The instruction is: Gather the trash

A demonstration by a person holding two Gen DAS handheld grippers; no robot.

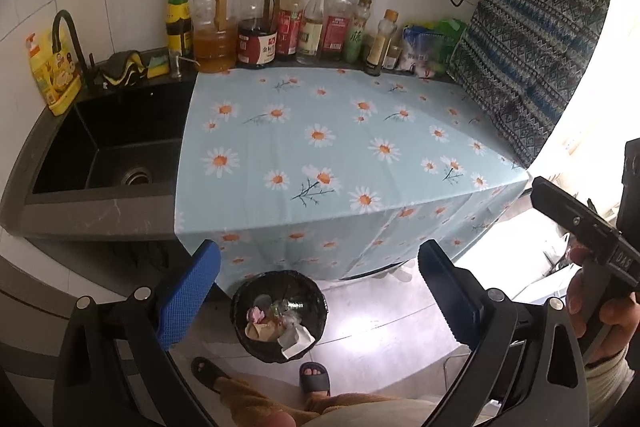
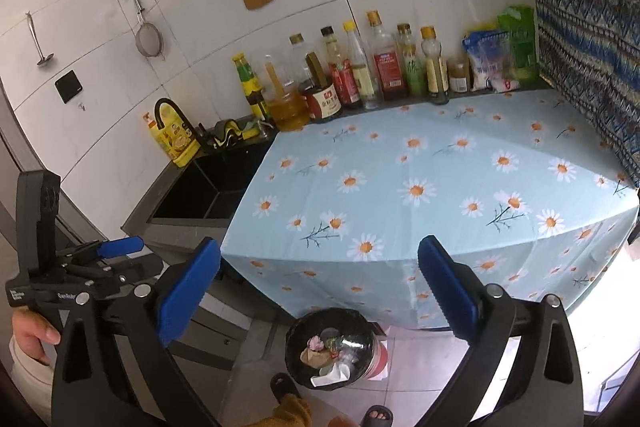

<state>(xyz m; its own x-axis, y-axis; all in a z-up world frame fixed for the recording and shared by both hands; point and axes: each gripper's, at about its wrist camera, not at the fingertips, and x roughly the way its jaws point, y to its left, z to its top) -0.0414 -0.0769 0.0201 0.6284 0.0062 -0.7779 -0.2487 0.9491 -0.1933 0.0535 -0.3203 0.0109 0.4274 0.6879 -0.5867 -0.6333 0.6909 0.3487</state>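
- Looking down past the left tool (image 1: 320, 291), I see the black-lined trash bin (image 1: 279, 315) on the floor right between and just below its blue pads (image 1: 188, 301), with the person's slippered feet just behind it.
- Both tools are spread wide with nothing between the fingers. Same story for the right tool (image 2: 320, 291): fully splayed, nothing pinched.
- The trash (image 1: 280, 323) is already sitting in the bin: crumpled white tissue or paper, a brownish paper scrap, something pink, and what looks like clear plastic wrap. Hard to tell exactly what each bit is.
- My guess on handling: all of it is super light, soft and crushable, nothing fragile. Paper should grip fine on those textured pads. The clear film could be slippery and cling to a pad when released.
- If more scraps need picking, I'd pinch a bunched-up fold rather than a flat edge, since thin stuff slides out.
- The bench (image 1: 332, 143) ahead of the tools, under its daisy cloth, shows no loose trash that I can spot. Only the bottles (image 1: 288, 23) lined up along the far wall, well beyond both tools, and those aren't trash as far as I can judge.
- The bin itself looks light and could tip if knocked; its liner rim is floppy, so not a great grab point.
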